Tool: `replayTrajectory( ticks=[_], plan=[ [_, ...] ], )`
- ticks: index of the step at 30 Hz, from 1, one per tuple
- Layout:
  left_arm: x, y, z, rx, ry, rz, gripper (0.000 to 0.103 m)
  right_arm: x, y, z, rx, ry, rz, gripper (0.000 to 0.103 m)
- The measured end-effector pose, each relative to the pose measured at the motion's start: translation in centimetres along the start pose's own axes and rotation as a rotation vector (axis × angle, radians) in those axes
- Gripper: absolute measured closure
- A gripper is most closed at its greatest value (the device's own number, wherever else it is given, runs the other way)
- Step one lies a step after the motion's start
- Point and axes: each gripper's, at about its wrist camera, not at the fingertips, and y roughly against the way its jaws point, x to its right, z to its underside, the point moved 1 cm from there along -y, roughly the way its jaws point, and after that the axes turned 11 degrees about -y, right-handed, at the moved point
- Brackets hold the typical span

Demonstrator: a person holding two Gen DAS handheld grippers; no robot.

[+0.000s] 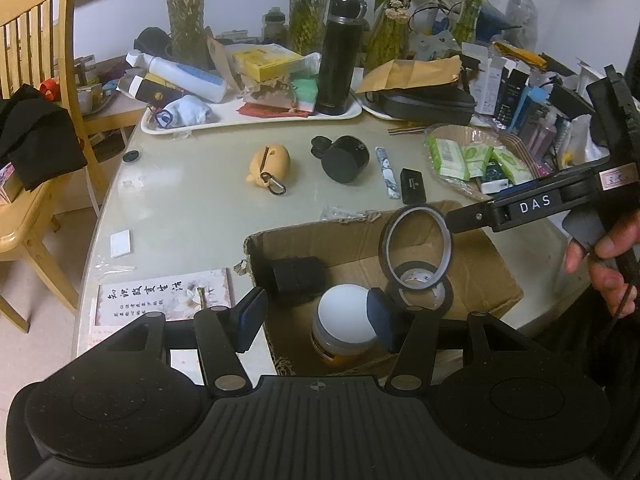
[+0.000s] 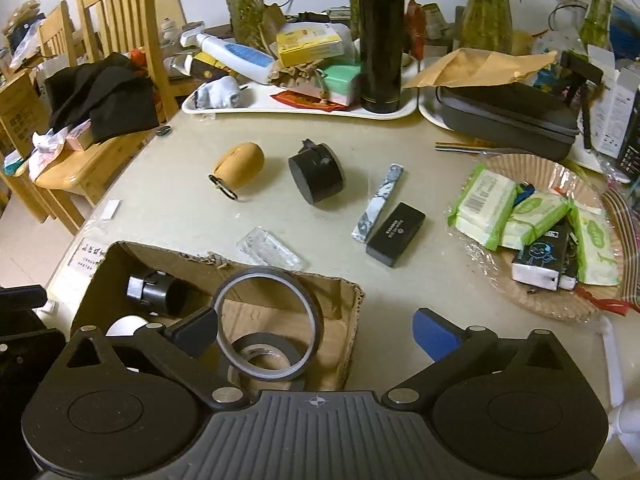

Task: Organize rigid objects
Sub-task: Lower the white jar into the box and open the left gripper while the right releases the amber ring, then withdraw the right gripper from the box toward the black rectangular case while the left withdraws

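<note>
The pale table [image 2: 168, 184] carries a cardboard box [image 2: 344, 320], black lens [image 2: 318, 176], small black case [image 2: 396, 234] and white tray [image 2: 280, 106].

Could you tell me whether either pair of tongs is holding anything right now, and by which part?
Nothing is gripped. The right tongs stand wide open, the thin tape ring against one finger only; the left tongs are empty.

Crowded box [image 2: 352, 320] — bare table [image 2: 172, 208] beyond

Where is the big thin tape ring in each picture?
Left wrist view: the thin tape ring is right of centre, over the cardboard box, above a thicker tape roll.
Right wrist view: the ring is low, left of centre, beside the right gripper's left finger.
Shared landmark: the black flask on the white tray.
</note>
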Motion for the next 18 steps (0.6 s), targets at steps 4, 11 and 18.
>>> replayTrajectory(
  ticks=[4, 11, 18],
  plan=[
    [0.0, 0.0, 0.0, 0.001, 0.001, 0.002, 0.049, 0.3, -0.1, -0.1, -0.002, -0.015, 0.013, 0.0],
    [0.0, -0.1, -0.1, 0.005, 0.001, 0.007, 0.049, 0.7, -0.4, -0.2, 0.008, -0.029, 0.047, 0.0],
    [0.1, -0.1, -0.3, 0.008, 0.001, 0.02, 0.049, 0.8, -1.8, -1.7, 0.076, -0.02, 0.109, 0.0]
  ],
)
